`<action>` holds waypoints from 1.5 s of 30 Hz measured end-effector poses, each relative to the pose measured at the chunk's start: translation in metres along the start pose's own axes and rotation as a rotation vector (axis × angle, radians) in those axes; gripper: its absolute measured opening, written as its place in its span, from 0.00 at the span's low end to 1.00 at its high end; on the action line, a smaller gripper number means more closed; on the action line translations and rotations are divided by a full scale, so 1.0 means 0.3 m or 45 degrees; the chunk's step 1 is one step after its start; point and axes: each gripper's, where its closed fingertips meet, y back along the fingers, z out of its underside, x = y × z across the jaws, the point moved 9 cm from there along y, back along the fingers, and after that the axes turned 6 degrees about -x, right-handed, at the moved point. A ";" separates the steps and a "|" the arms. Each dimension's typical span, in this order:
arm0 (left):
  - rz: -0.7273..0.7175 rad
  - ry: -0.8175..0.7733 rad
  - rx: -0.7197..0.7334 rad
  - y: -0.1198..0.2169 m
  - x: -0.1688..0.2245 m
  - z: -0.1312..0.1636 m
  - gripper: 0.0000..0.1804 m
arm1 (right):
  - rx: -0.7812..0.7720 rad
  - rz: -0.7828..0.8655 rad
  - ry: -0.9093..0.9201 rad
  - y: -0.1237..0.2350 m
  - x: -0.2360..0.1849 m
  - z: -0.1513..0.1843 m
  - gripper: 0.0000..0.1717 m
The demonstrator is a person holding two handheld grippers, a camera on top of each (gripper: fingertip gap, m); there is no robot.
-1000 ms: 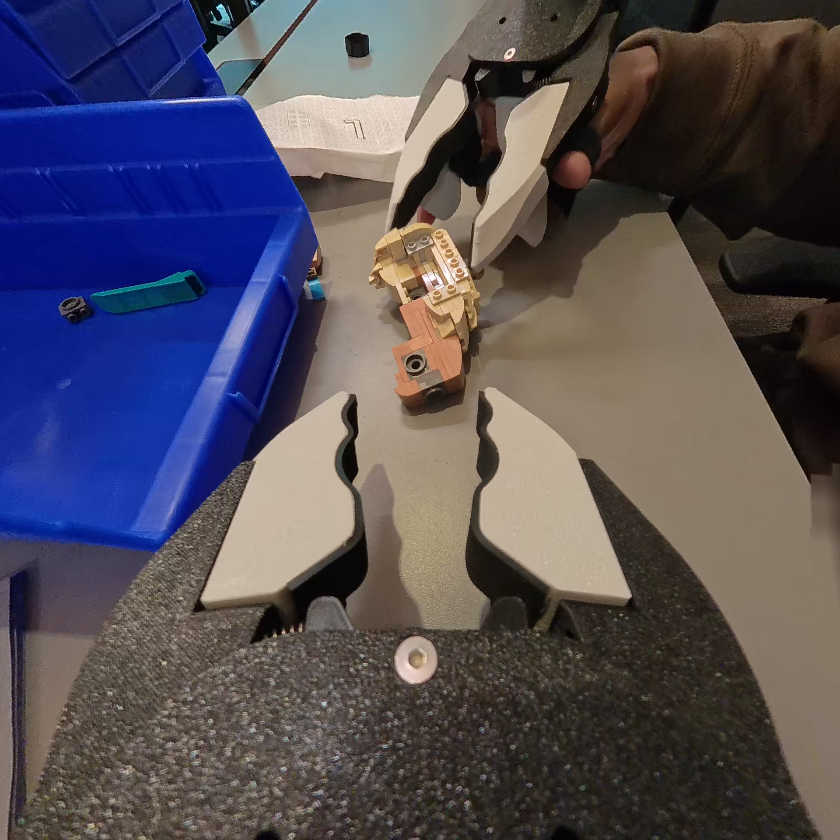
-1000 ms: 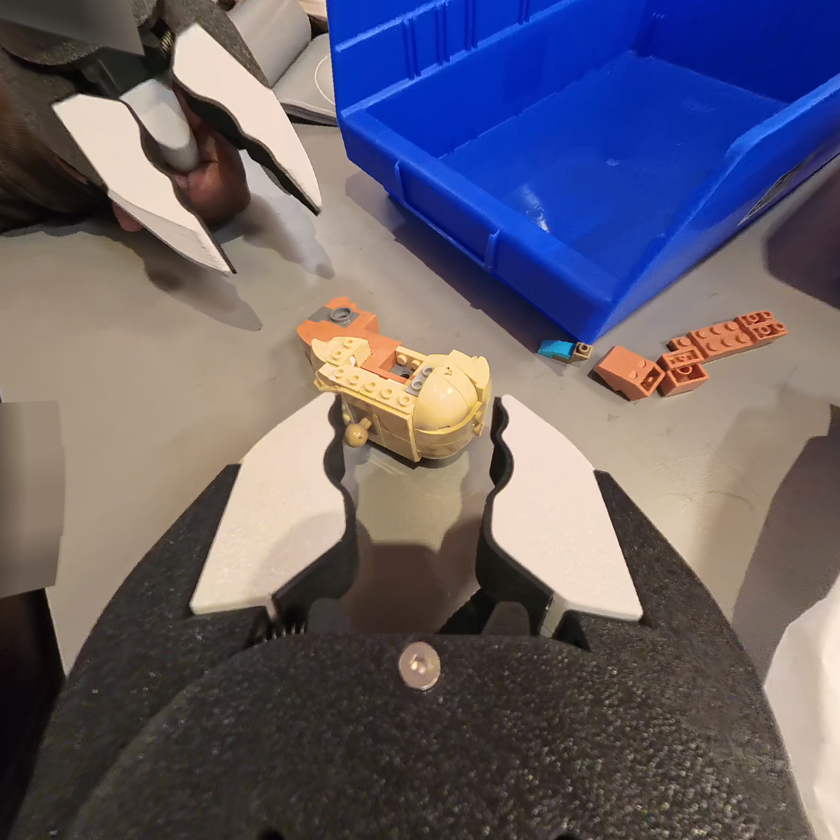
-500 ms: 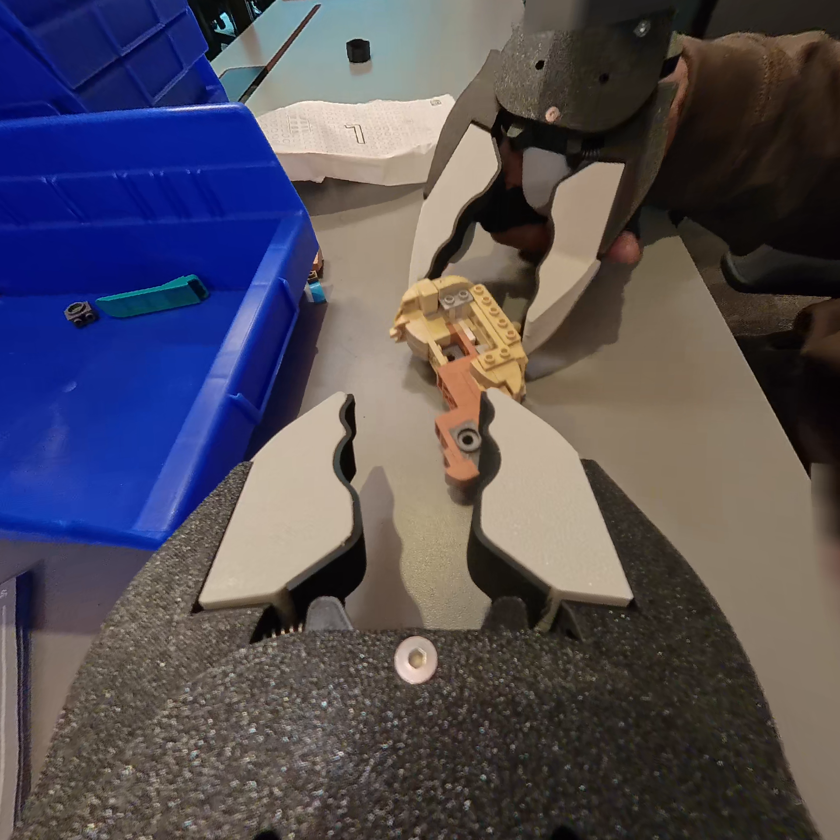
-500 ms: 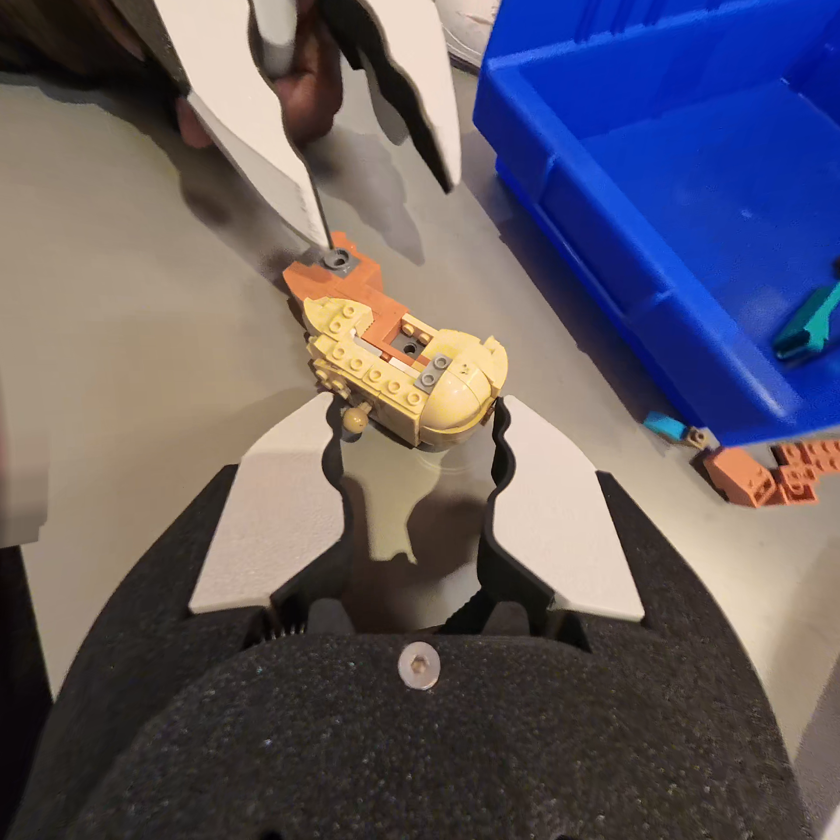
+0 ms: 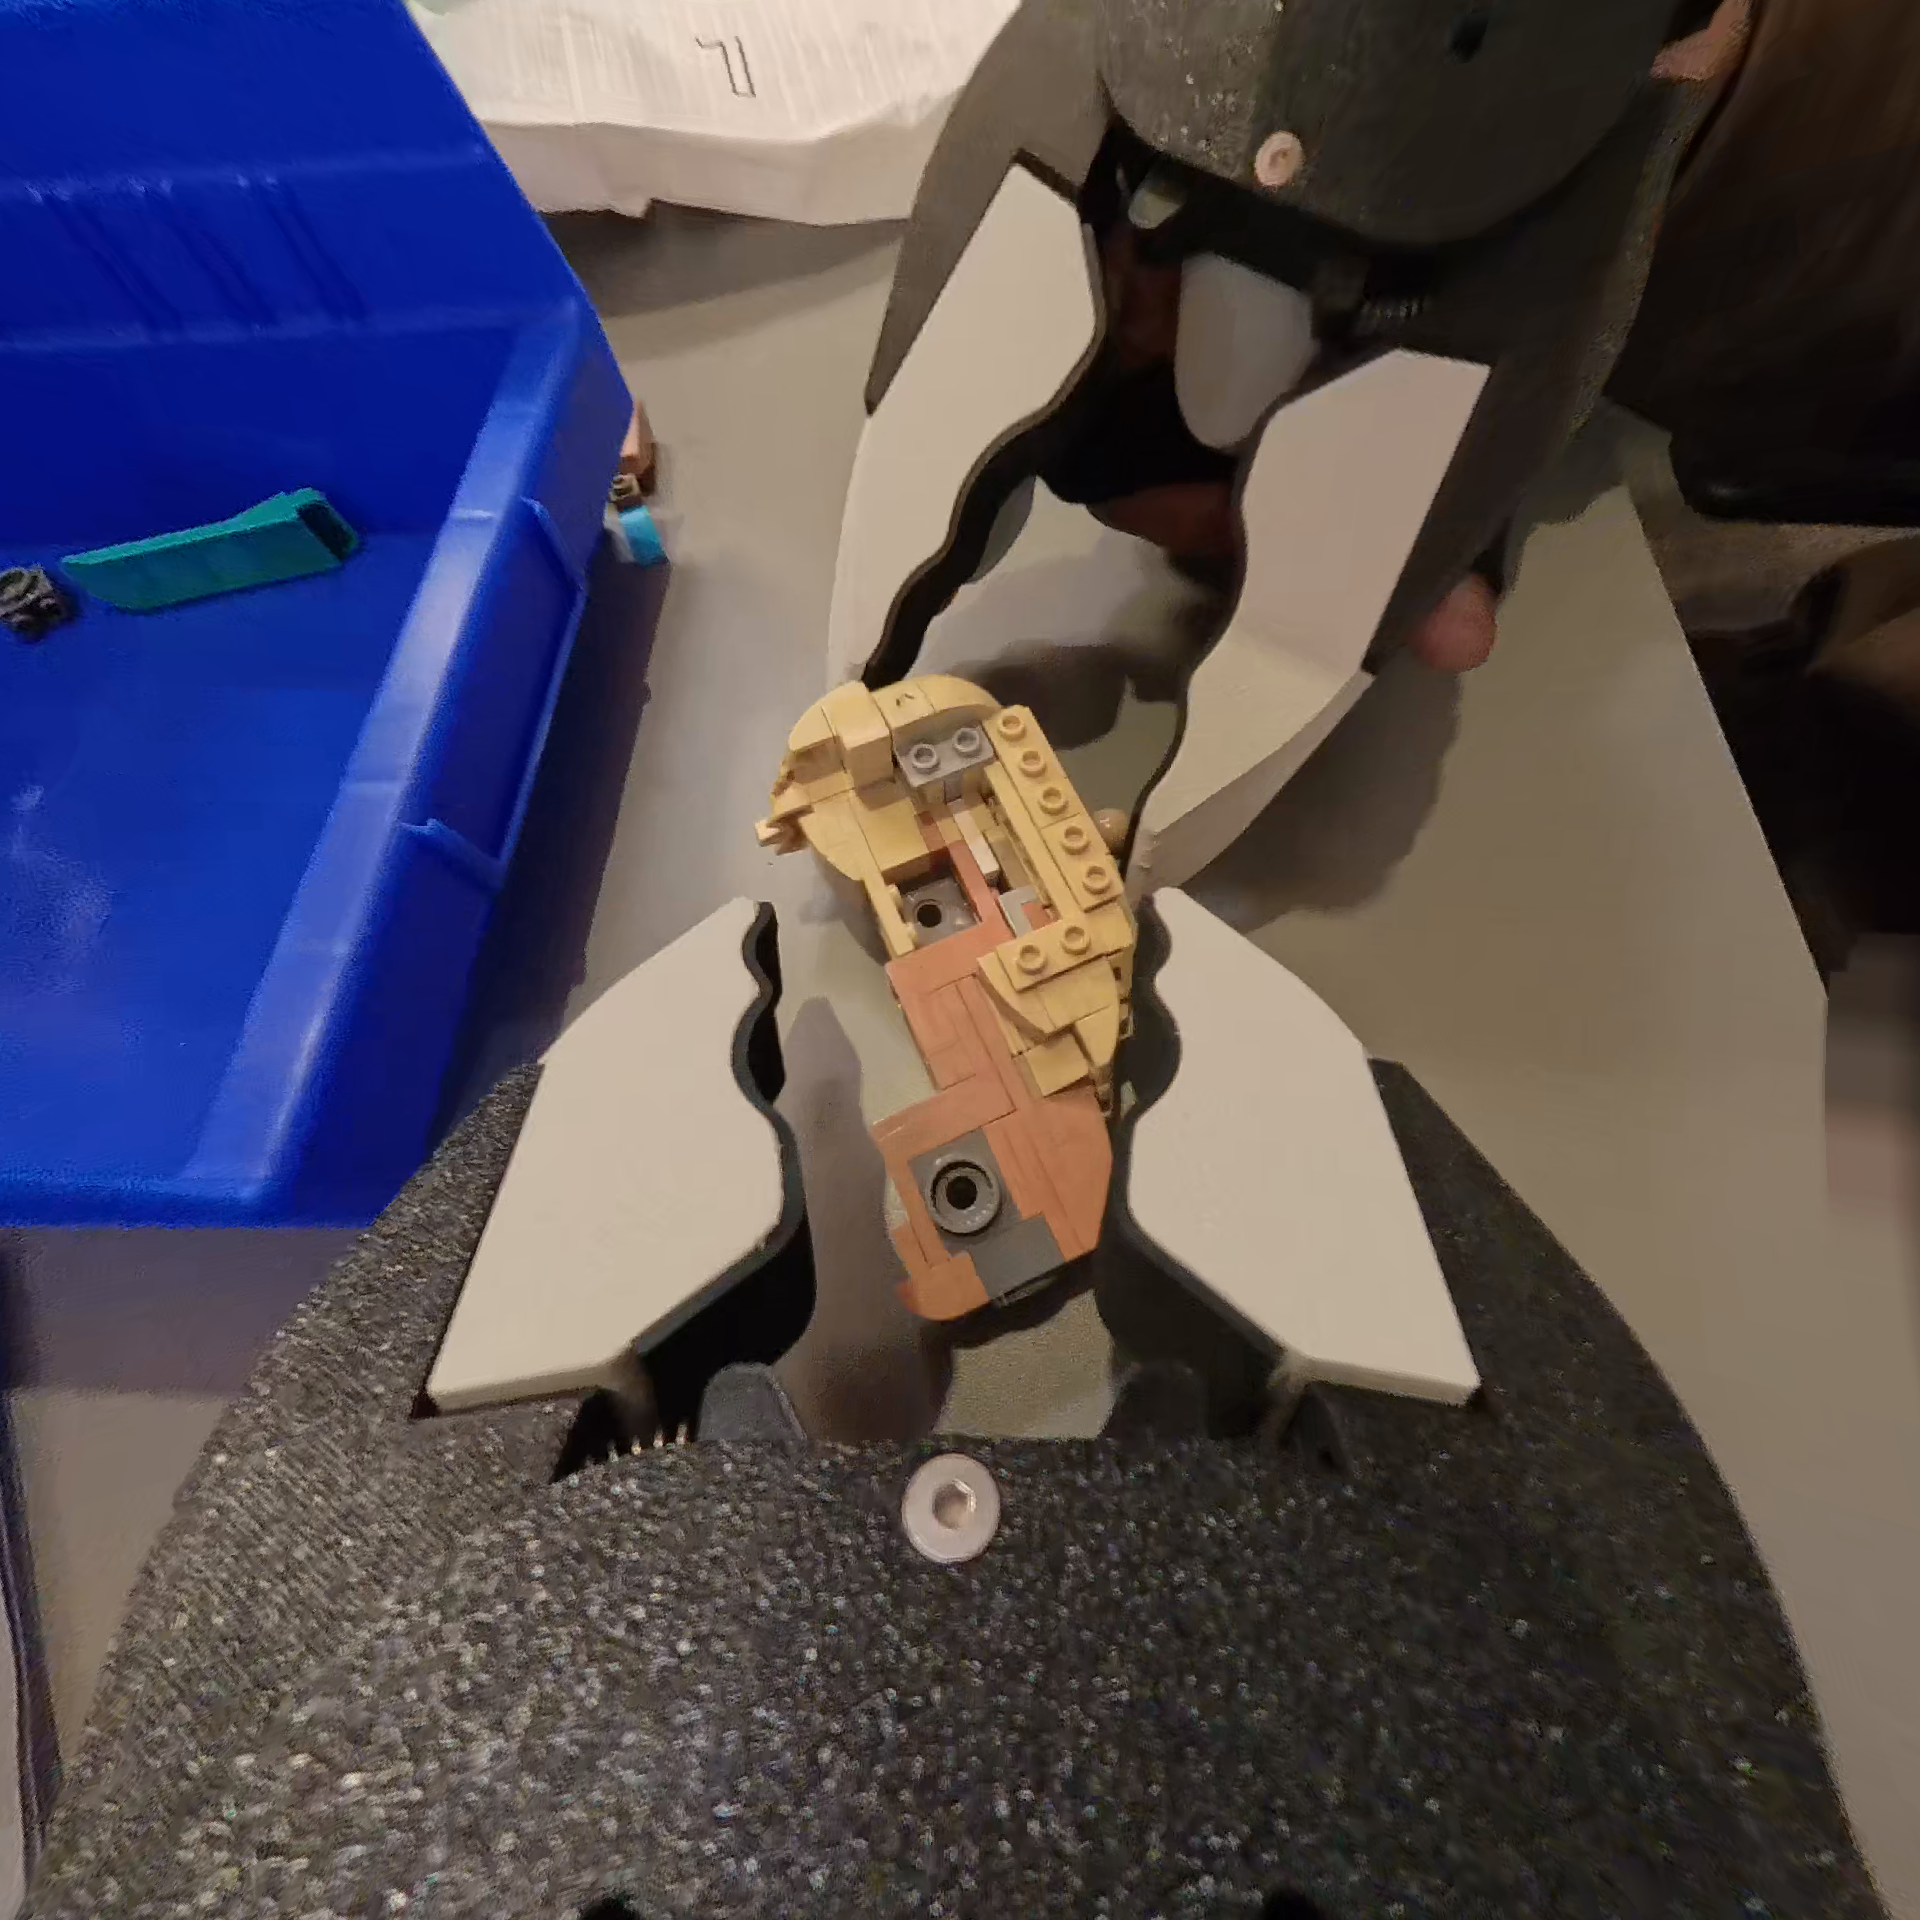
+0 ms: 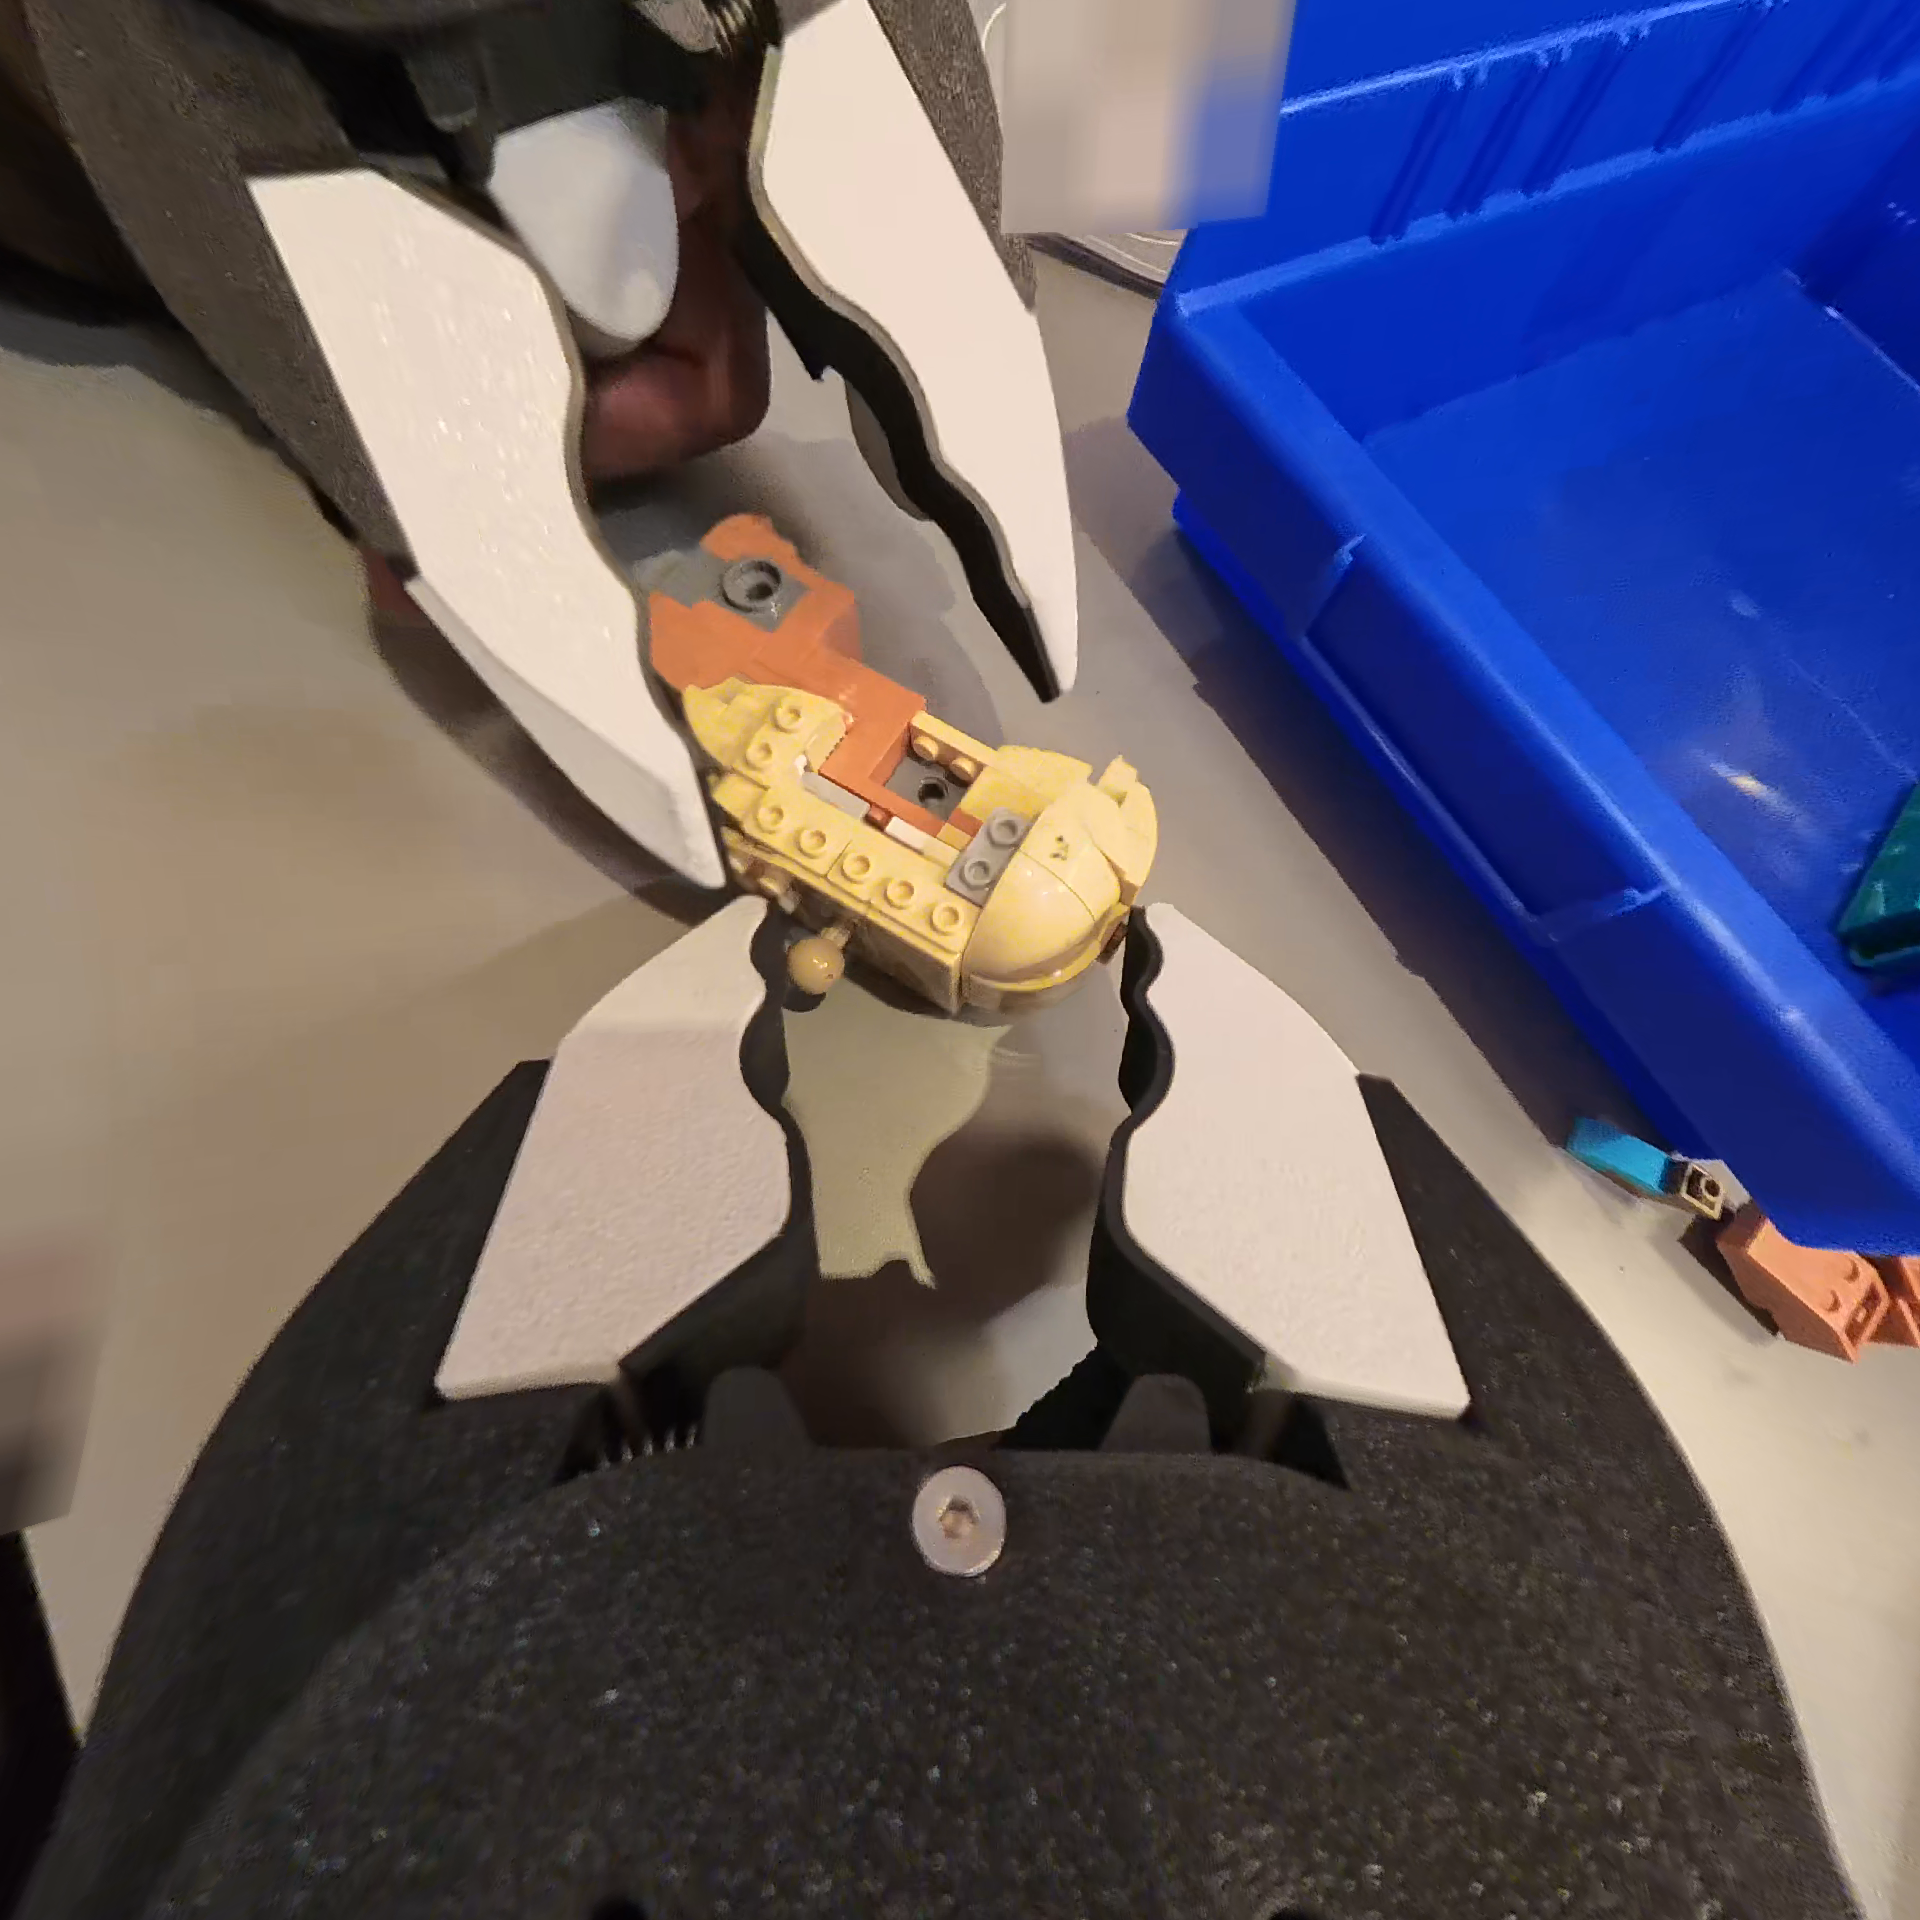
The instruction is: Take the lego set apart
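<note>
Brick-built model (image 5: 977, 997), tan at its rounded end and reddish-brown at its flat end, lies on a grey table (image 5: 1455, 1039) between two handheld grippers that face each other. The left gripper (image 5: 956, 925) is spread wide around the brown tail: its right-hand finger (image 5: 1236, 1122) lies against the model's side, while its other finger (image 5: 644, 1164) stands clear, with bare table showing between. Nothing is clamped there. The right gripper (image 6: 945, 914) is also spread, its fingertips on either side of the domed tan nose; its right-hand tip sits just beside the dome and its left-hand tip is near a small tan ball joint. It looks to be bracketing the nose rather than squeezing it.

The model looks light, hard and rigid piece by piece, but probably fragile as a whole: small plates, studs and the ball joint could snap off under a sideways squeeze. The smooth dome likely slips; the flat studded flanks and the solid brown block seem the safer places to take hold.

The table is matte, flat and smooth, so the model would slide easily if pushed. To the left of the left gripper stands a large blue bin (image 5: 312, 831), holding a teal piece (image 5: 208, 556) and a small dark piece (image 5: 31, 601). Loose brown bricks (image 6: 1808, 1299) and a light-blue piece (image 6: 1621, 1153) lie by the bin's corner. Farther off lies a white printed sheet (image 5: 675, 104). A person's brown sleeve (image 5: 1787, 260) shows behind the right gripper.
</note>
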 end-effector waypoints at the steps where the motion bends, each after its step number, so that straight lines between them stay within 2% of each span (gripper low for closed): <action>1: -0.003 -0.012 -0.004 -0.001 0.004 -0.001 0.36 | -0.002 -0.010 0.005 -0.001 0.001 -0.001 0.36; 4: 0.007 -0.027 -0.007 0.000 0.006 0.000 0.34 | 0.021 -0.085 -0.003 0.006 0.015 0.001 0.37; 8: 0.016 -0.011 -0.013 0.008 -0.009 0.010 0.25 | 0.036 -0.131 0.067 0.024 0.053 0.017 0.35; 12: 0.030 0.026 -0.012 0.019 -0.033 0.021 0.25 | -0.045 -0.154 0.261 0.013 0.090 0.022 0.35; 19: 0.101 0.011 -0.010 0.046 -0.062 0.047 0.25 | -0.049 -0.306 0.558 -0.056 0.109 -0.028 0.37; 25: 0.171 -0.007 -0.003 0.067 -0.079 0.067 0.25 | 0.023 -0.365 0.548 -0.088 0.124 -0.048 0.34; 29: 0.166 -0.016 -0.001 0.066 -0.075 0.067 0.25 | -0.074 -0.319 0.648 -0.014 0.139 0.011 0.29; 33: 0.178 0.001 0.004 0.066 -0.079 0.068 0.25 | -0.272 -0.292 0.474 0.093 0.265 0.102 0.27; 38: 0.192 0.029 0.006 0.063 -0.088 0.067 0.25 | -0.226 -0.032 0.134 0.160 0.470 0.170 0.30; 41: 0.189 0.035 0.006 0.062 -0.090 0.067 0.25 | -0.148 -0.014 0.098 0.144 0.489 0.162 0.31; 45: 0.181 0.039 0.005 0.061 -0.091 0.066 0.25 | -0.075 0.061 0.148 0.102 0.449 0.111 0.34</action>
